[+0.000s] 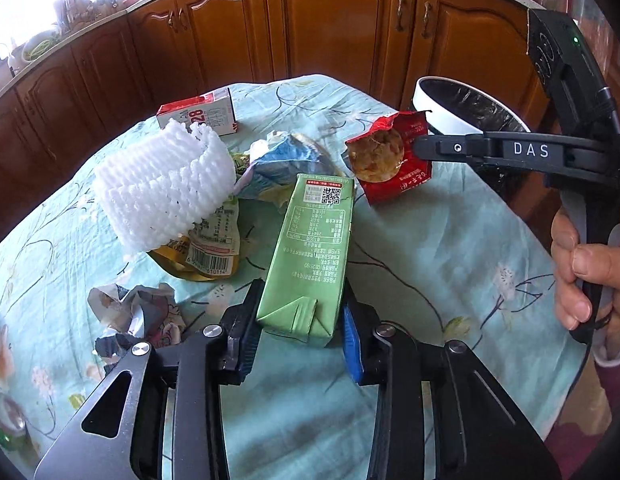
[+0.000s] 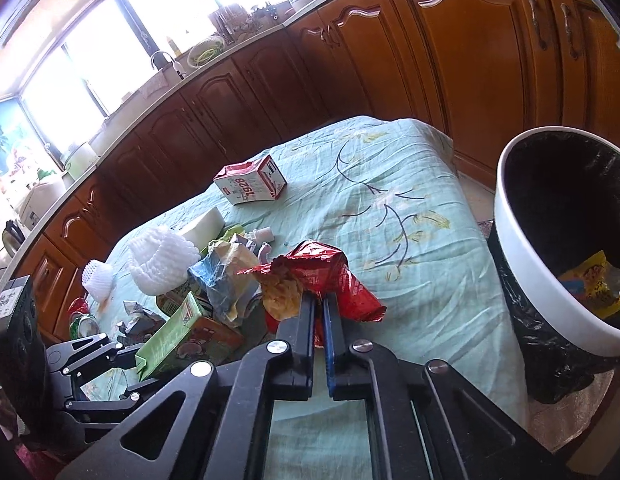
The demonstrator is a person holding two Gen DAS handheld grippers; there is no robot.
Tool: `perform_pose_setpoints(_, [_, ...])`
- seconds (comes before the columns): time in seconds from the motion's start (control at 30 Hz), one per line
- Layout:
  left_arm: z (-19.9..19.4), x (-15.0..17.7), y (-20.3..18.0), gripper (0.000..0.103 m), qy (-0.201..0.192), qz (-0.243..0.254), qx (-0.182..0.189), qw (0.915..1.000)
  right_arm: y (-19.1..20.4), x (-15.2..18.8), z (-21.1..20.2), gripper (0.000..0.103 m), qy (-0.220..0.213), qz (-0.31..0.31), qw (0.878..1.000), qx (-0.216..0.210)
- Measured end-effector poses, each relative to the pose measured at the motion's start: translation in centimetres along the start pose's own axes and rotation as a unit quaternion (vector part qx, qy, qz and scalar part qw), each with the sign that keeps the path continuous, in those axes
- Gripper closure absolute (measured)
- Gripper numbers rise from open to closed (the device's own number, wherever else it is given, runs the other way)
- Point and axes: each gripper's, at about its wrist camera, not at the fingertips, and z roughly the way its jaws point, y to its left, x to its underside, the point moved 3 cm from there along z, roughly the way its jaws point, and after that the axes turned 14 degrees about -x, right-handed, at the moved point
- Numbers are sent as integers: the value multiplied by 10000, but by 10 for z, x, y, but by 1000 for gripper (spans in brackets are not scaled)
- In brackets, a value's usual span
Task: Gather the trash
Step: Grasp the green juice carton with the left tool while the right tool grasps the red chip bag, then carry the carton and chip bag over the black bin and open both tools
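A green drink carton (image 1: 310, 252) lies on the floral tablecloth (image 1: 450, 240). My left gripper (image 1: 299, 312) has its jaws around the carton's near end, the pads touching its sides. The carton also shows in the right wrist view (image 2: 177, 328). My right gripper (image 2: 320, 300) is shut on a red snack wrapper (image 2: 330, 276) and holds it above the cloth; the wrapper also shows in the left wrist view (image 1: 390, 156). A white bin with a black liner (image 2: 550, 292) stands to the right of the table, with a yellow wrapper (image 2: 594, 284) inside.
White foam netting (image 1: 161, 188), a yellow packet (image 1: 209, 252), a blue wrapper (image 1: 281, 168), crumpled paper (image 1: 137, 316) and a red-and-white carton (image 1: 197, 114) lie on the cloth. A green can (image 1: 5, 420) sits at the left edge. Wooden cabinets (image 1: 330, 20) stand behind.
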Motion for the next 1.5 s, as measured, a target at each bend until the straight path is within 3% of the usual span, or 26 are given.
perform_pose_setpoints(0.33, [-26,-16,-33,72,-287,-414,393,9980,-12,12,-66,100,-402,132,9990,162])
perform_pose_setpoints(0.73, [-20,-48,-84,72,-290,-412,627,9968,-53,18,-133,100,-886,428,9934,593])
perform_pose_setpoints(1.13, [-22,-86,-131,72,-413,-58,830,9957,-78,8,-156,100,-1089,559,9895,768])
perform_pose_setpoints(1.5, [-12,-117,-151,72,-439,-16,971,9943,-100,-8,-165,100,-1201,616,9865,933])
